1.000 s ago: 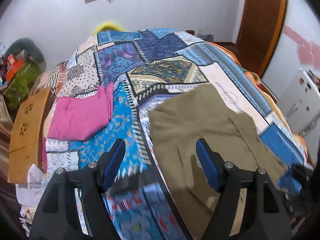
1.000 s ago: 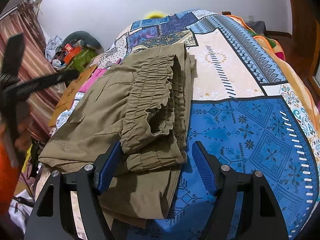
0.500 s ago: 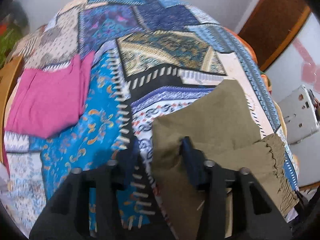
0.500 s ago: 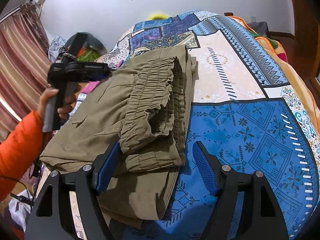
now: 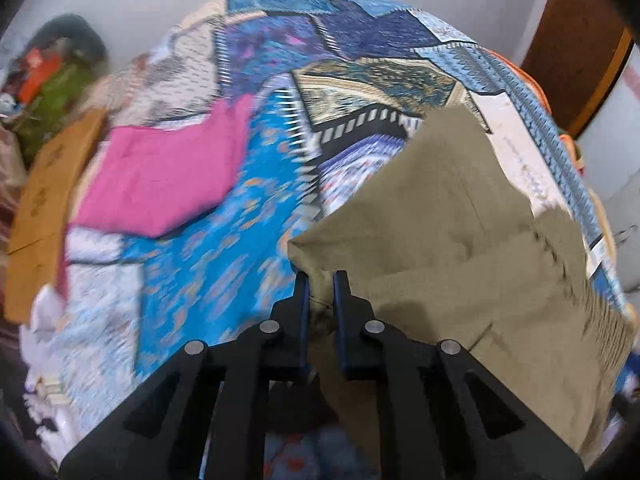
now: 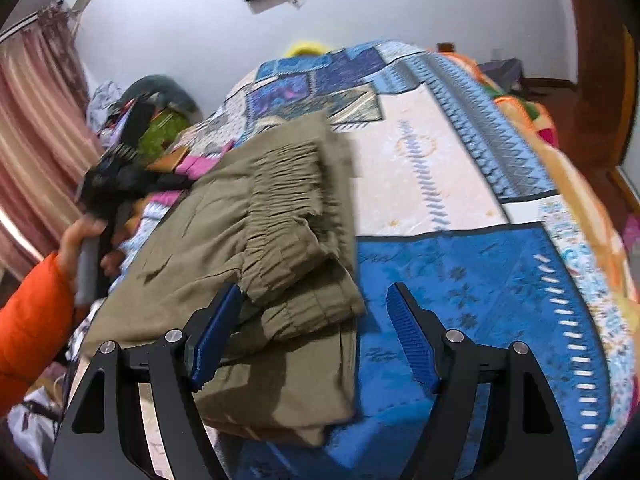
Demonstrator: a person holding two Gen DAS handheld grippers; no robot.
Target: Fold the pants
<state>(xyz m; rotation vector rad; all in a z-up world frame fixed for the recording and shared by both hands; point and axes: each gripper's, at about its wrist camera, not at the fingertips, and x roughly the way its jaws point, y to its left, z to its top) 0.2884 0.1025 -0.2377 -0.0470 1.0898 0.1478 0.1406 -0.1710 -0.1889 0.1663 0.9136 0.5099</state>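
Two grippers at work over one pair of olive pants (image 5: 460, 240), which lie partly folded on the patchwork bed (image 5: 224, 256).

Left gripper (image 5: 319, 280): jaws closing, nearly together, with a bunched corner of the pants cloth between them. Fingers (image 5: 301, 296) stand either side of that corner; the pads appear to press it already. The cloth rises in a peak from the pinch, so the corner seems lifted off the bed cover.

Right gripper (image 6: 316, 320): fingers (image 6: 218, 328) spread wide, nothing pinched. The gathered elastic waistband (image 6: 288, 208) end of the pants lies between them, its folded edge just beside the left-hand finger; the other finger stands clear over the blue quilt patch.

Judgement, step in hand: securing the far-side corner so the pants can be folded over. To do it well, finish the left pinch on all the stacked layers rather than the top one only, then shut the right fingers on the waistband corner before lifting, so both ends travel together and the fold line stays straight.

Position: the pants lie along the near edge of the bed, closer to its near corner than its middle. A pink garment (image 5: 168, 176) lies flat, well apart, toward the left edge of the bed. Risk, as judged: a one-layer grip lets the under layers drag and skew.
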